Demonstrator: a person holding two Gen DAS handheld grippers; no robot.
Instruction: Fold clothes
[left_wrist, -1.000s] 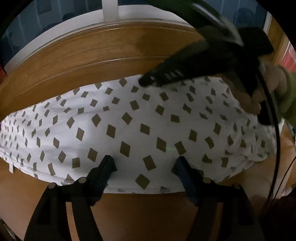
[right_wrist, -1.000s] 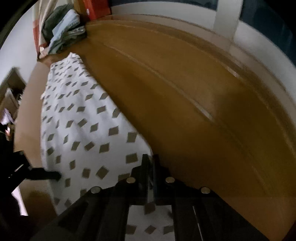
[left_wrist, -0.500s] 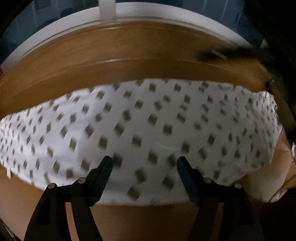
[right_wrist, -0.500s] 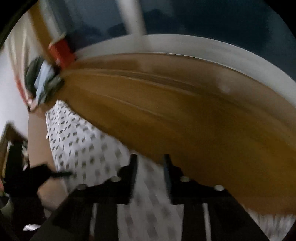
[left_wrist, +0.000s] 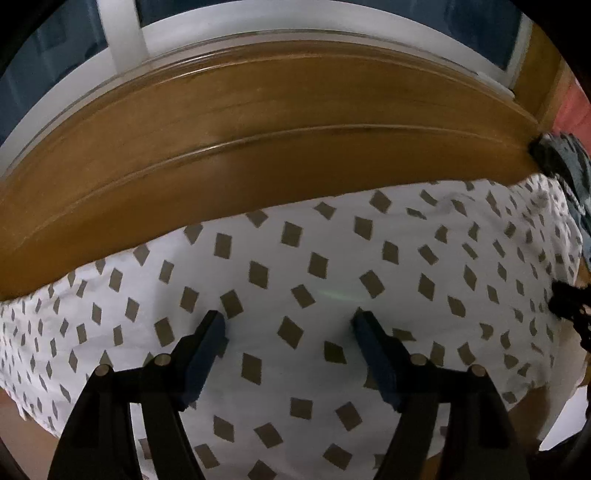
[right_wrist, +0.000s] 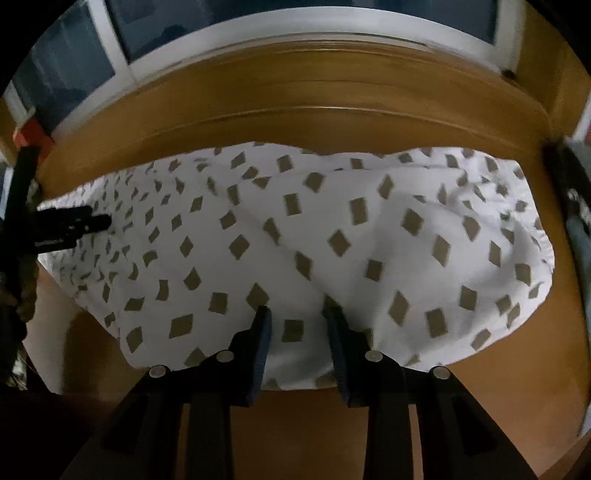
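Observation:
A white garment with brown diamond marks (left_wrist: 332, 266) lies folded in a long band across the wooden table (left_wrist: 258, 122). My left gripper (left_wrist: 290, 323) hovers open over its near part, nothing between the fingers. In the right wrist view the same garment (right_wrist: 314, 229) bulges with soft creases. My right gripper (right_wrist: 297, 315) stands open at its near edge, fingers apart over the cloth. The left gripper's black fingers (right_wrist: 74, 223) show at the garment's left end in that view.
A pile of blue and grey clothes (left_wrist: 570, 173) sits at the table's right end, also seen as the clothes pile (right_wrist: 576, 214) in the right wrist view. A white window frame (right_wrist: 258, 33) runs behind the table. A red object (right_wrist: 31, 134) stands far left.
My right gripper opened, let go of the cloth and swung round to face the garment's near edge. My left gripper moved forward over the cloth, still open.

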